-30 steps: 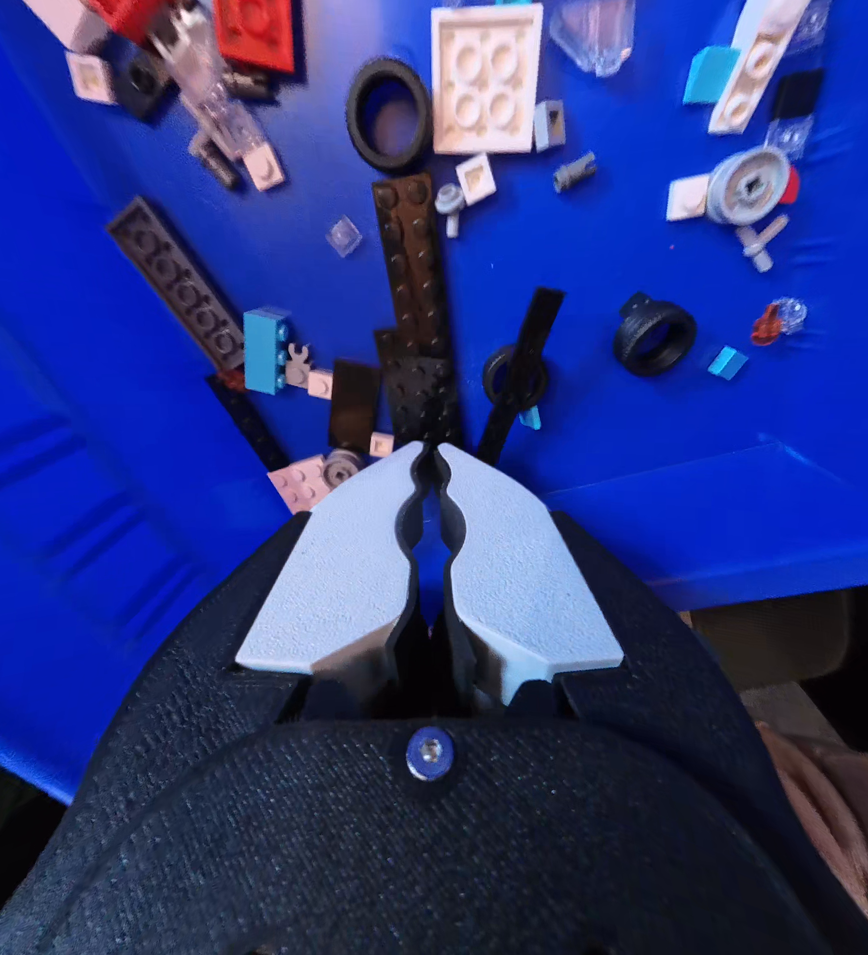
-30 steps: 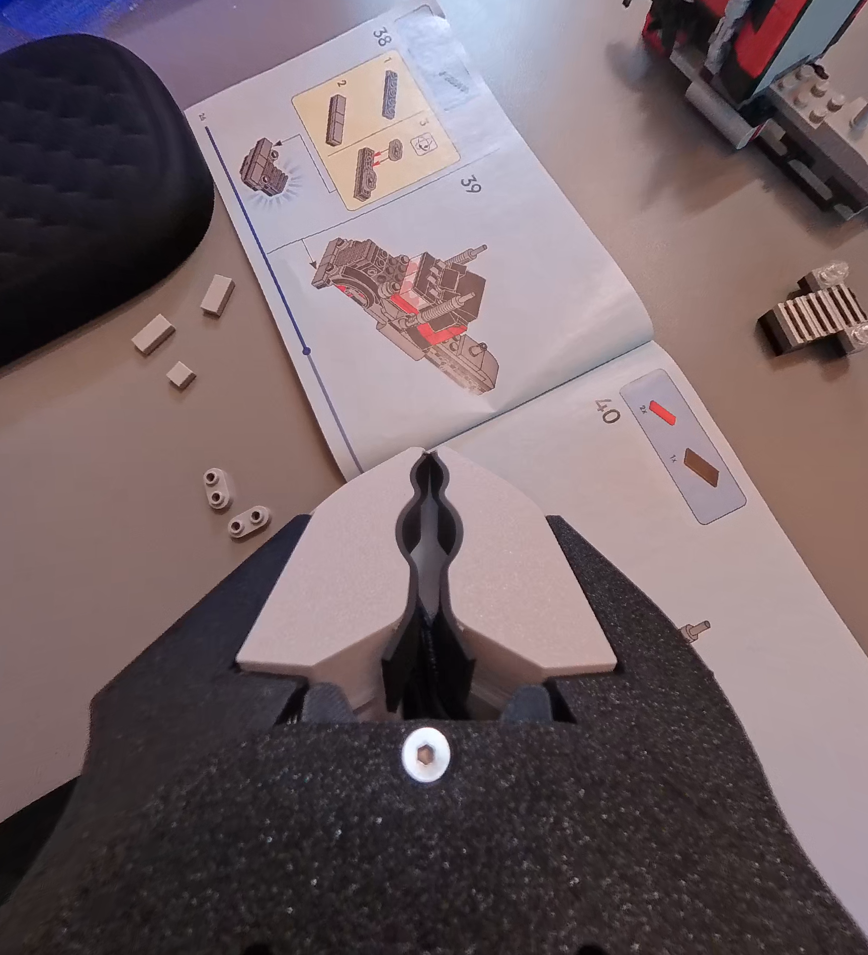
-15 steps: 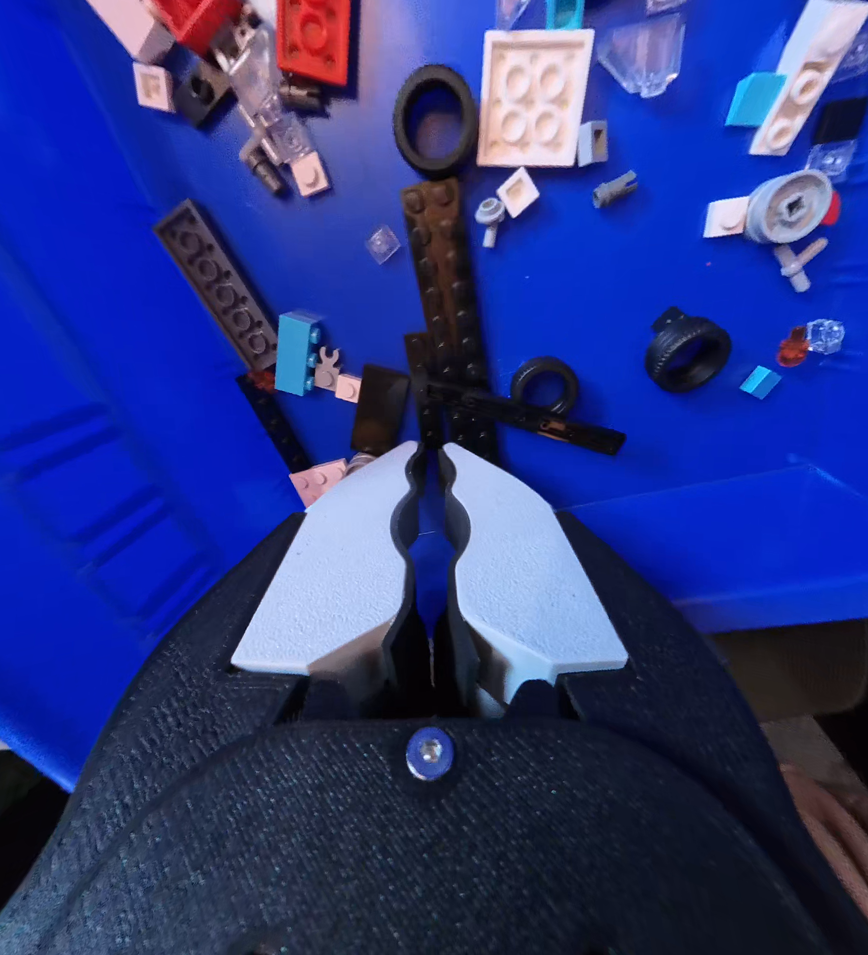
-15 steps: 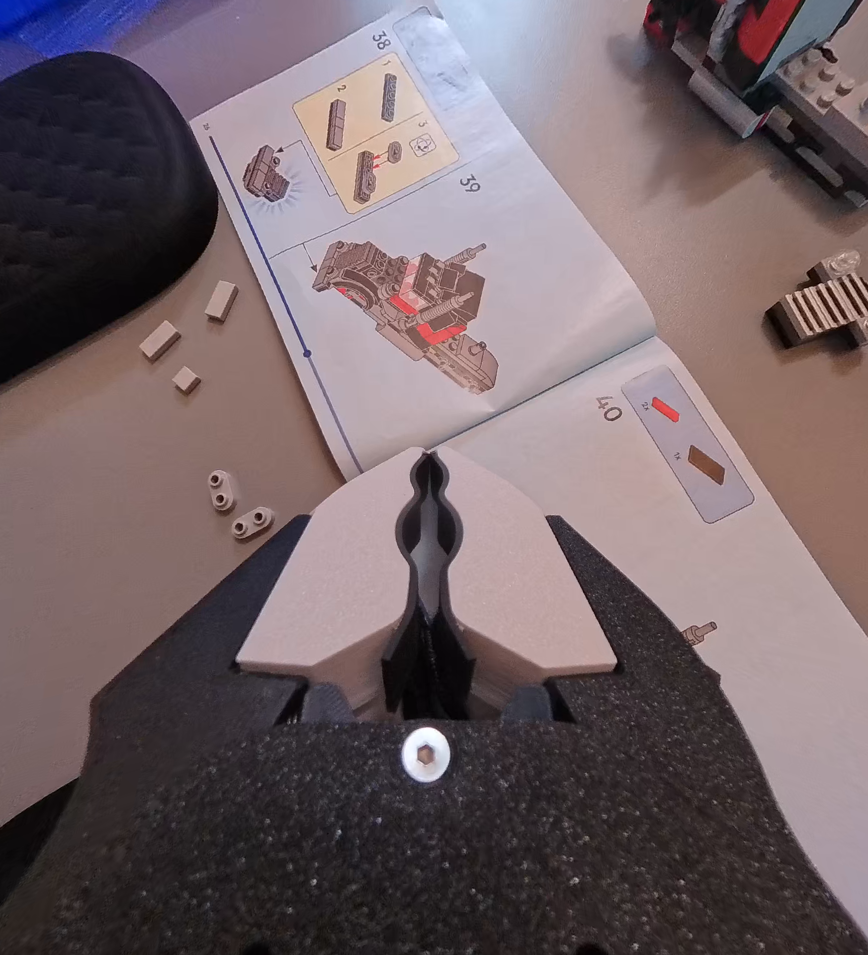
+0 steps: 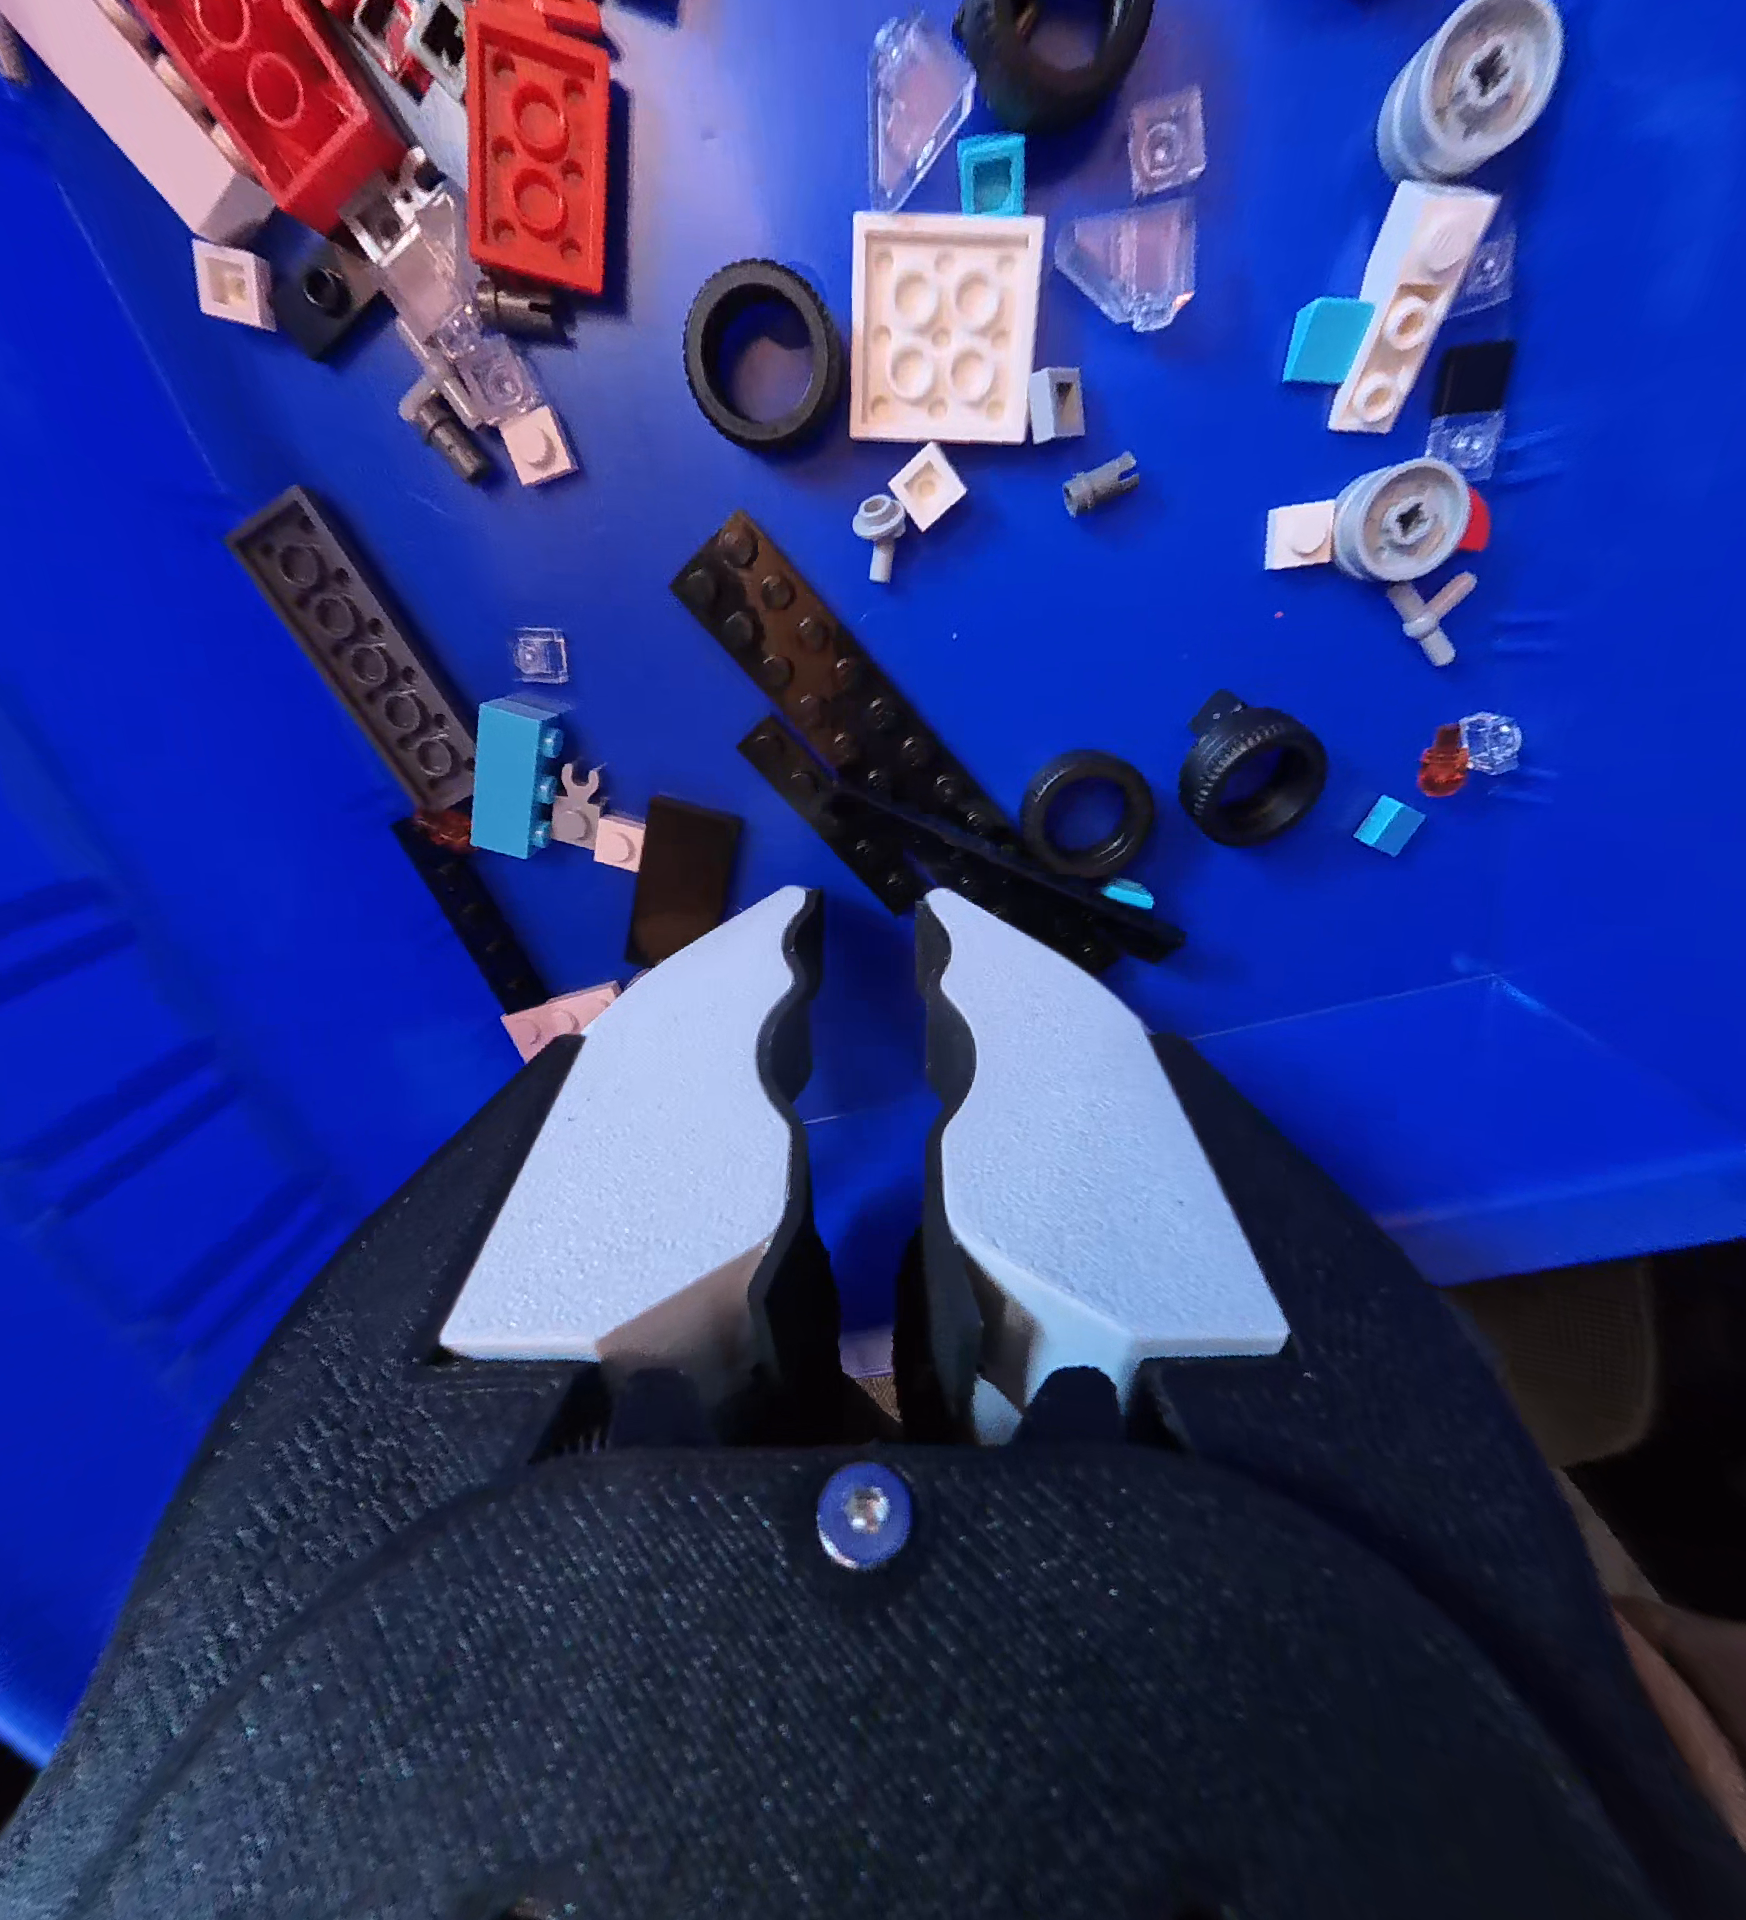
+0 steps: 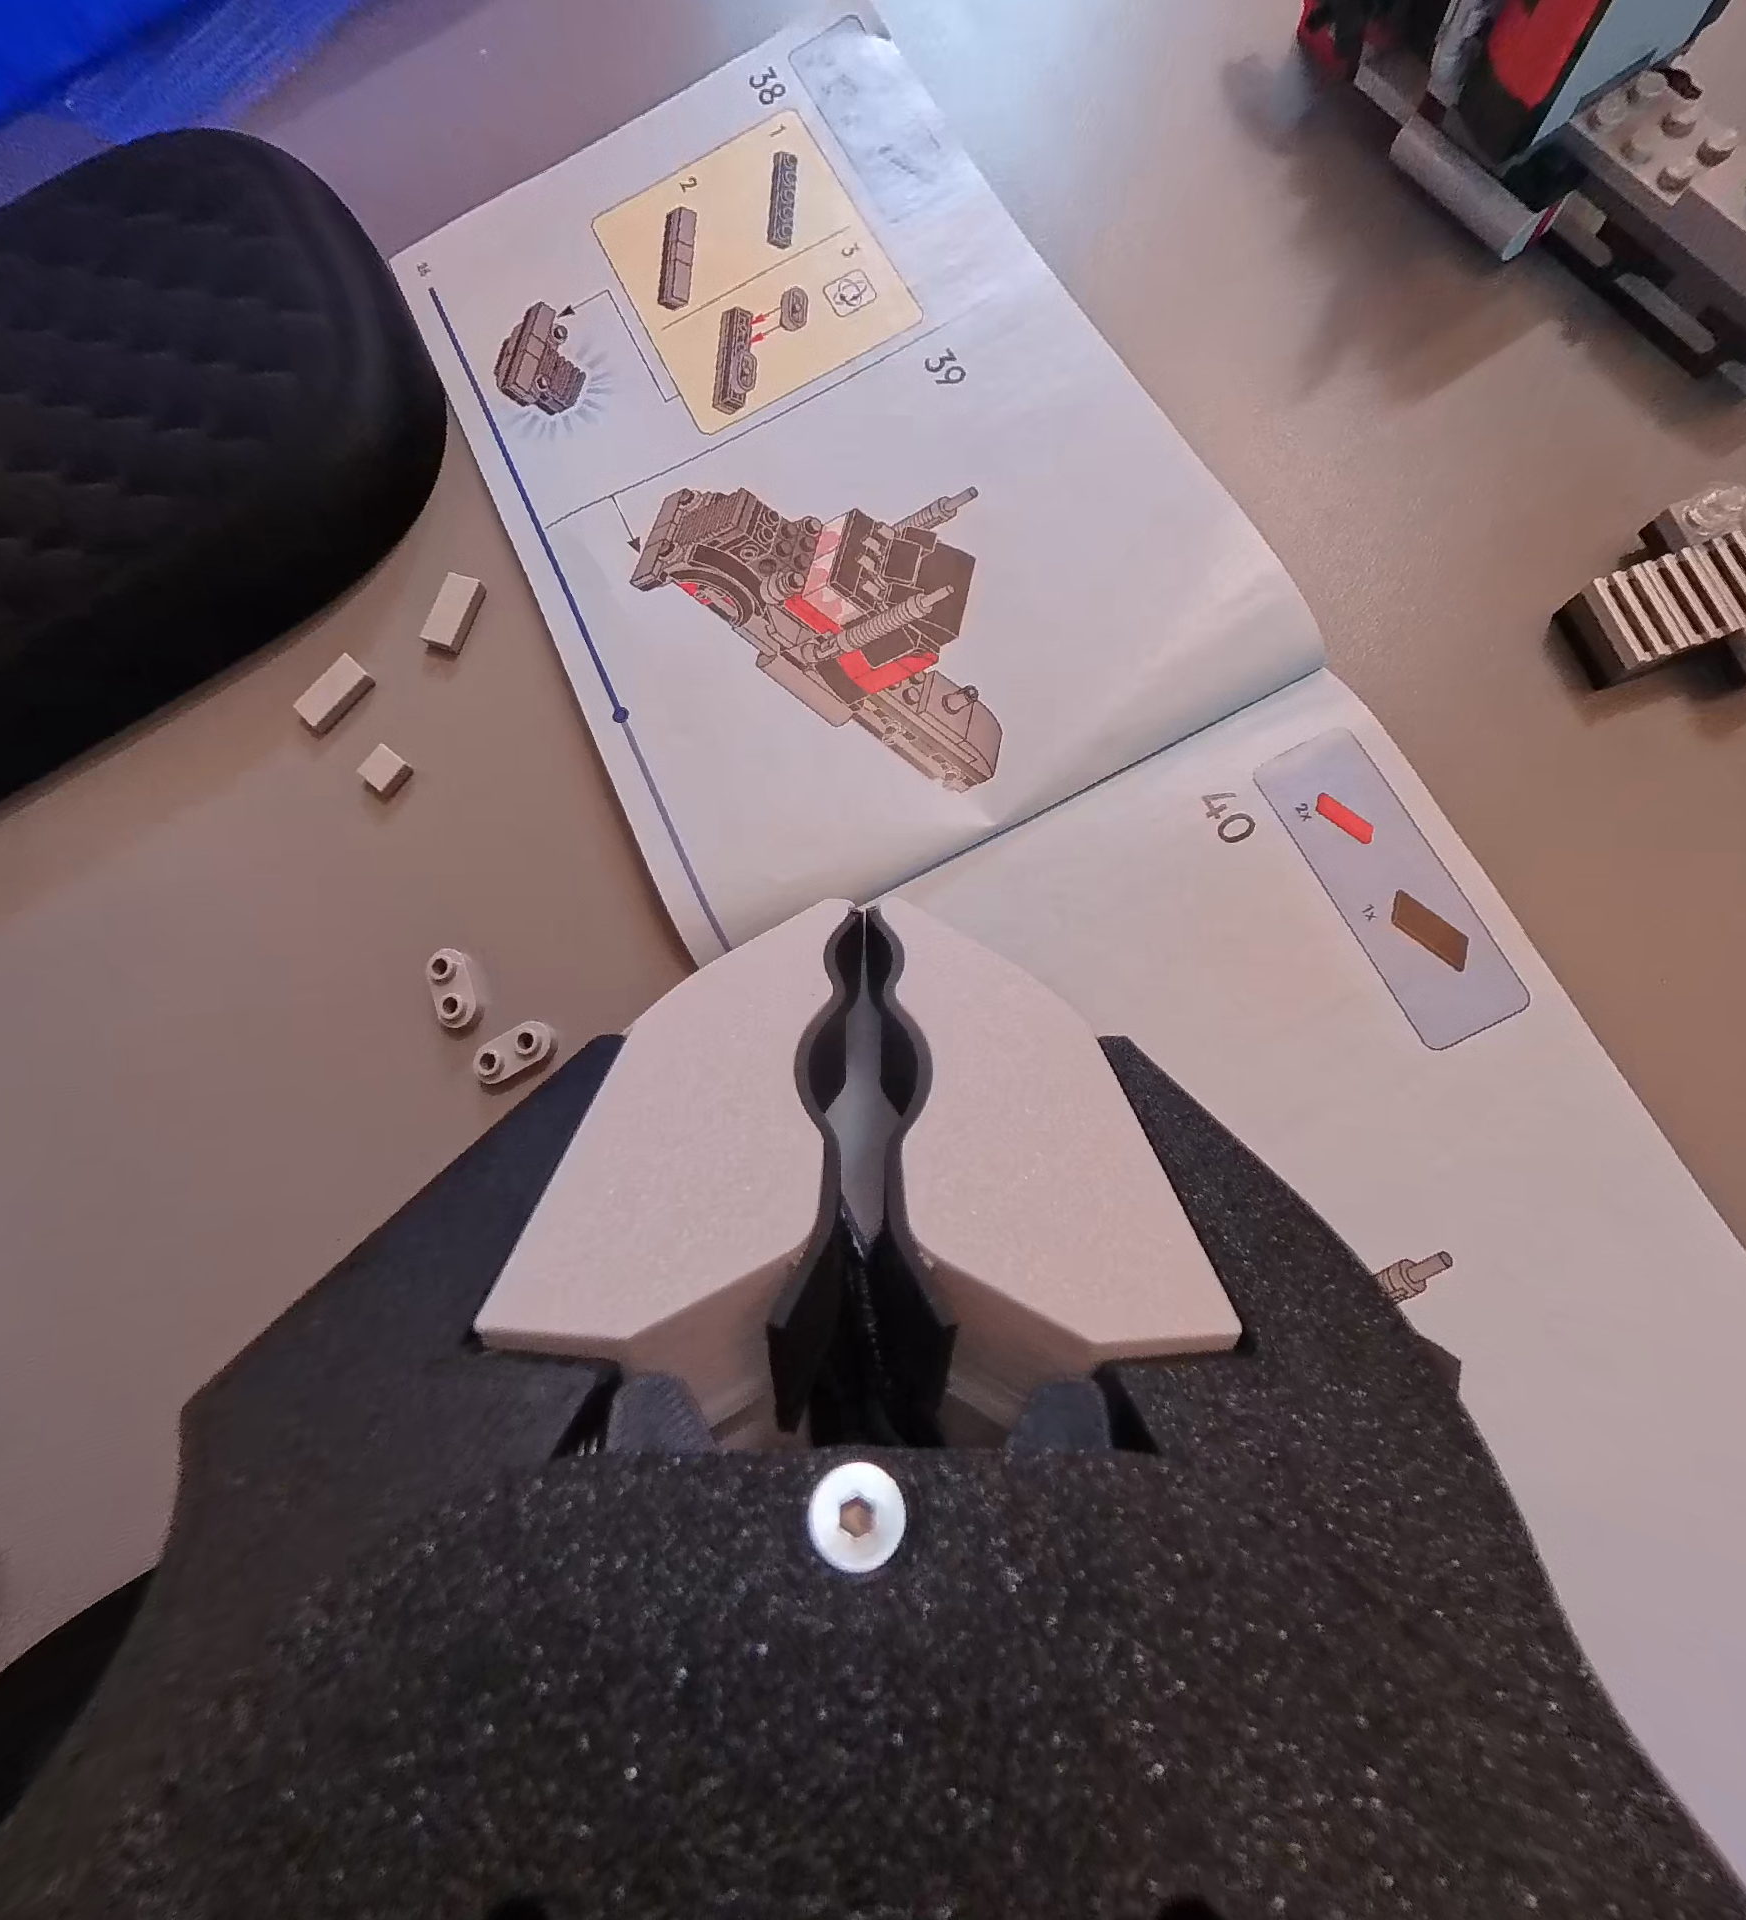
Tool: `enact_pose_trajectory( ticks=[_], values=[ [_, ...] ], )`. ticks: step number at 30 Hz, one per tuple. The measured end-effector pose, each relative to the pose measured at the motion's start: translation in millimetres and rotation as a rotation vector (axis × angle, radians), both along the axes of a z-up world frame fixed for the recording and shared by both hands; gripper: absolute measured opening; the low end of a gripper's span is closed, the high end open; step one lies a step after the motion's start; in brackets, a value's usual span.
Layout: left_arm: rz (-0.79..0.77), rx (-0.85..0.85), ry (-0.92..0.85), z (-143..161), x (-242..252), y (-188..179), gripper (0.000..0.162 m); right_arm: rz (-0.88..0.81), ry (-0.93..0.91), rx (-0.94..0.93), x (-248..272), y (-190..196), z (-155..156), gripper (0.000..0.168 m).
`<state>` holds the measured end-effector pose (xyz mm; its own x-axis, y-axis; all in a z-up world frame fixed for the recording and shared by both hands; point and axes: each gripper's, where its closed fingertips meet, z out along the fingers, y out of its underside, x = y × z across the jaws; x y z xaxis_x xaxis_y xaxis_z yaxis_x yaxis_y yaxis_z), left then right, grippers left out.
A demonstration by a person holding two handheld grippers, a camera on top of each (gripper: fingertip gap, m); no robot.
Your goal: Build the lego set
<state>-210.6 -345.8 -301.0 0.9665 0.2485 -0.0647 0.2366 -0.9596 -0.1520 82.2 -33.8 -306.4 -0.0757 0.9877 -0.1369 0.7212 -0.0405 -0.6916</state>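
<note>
Part-picking step: left gripper (image 5: pixel 867 914) sits over the blue tray (image 5: pixel 1471 1122), jaws apart and empty, black plates (image 5: pixel 827 675) just ahead. Right gripper (image 6: pixel 864 914) is closed on nothing above the instruction booklet (image 6: pixel 1108 1039). Next, I'd judge, is nosing down and straddling one plate's edges.

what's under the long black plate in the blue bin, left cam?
The long black plate lies across a narrower black plate, with a thin black strip crossing its near end. Whatever else sits beneath is covered.
</note>
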Motion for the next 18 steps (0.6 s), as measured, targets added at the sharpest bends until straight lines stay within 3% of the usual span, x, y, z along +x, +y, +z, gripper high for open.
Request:
enact_pose_trajectory(
  ticks=[5, 10, 18],
  values=[
    [0.068, -0.089, 0.074, 0.1, -17.5, -16.9, 0.018, 0.0, 0.0, -0.005, 0.2, -0.1, -0.1, 0.001],
    [0.041, 0.027, 0.033, 5.1, -7.7, 2.0, 0.021, 0.0, 0.0, -0.008, 0.4, -0.2, -0.2, 0.001],
    [0.064, 0.04, 0.003, -1.8, -8.3, 5.5, 0.015, 0.001, 0.0, -0.011, 0.7, -0.4, -0.3, 0.001]
  ],
)
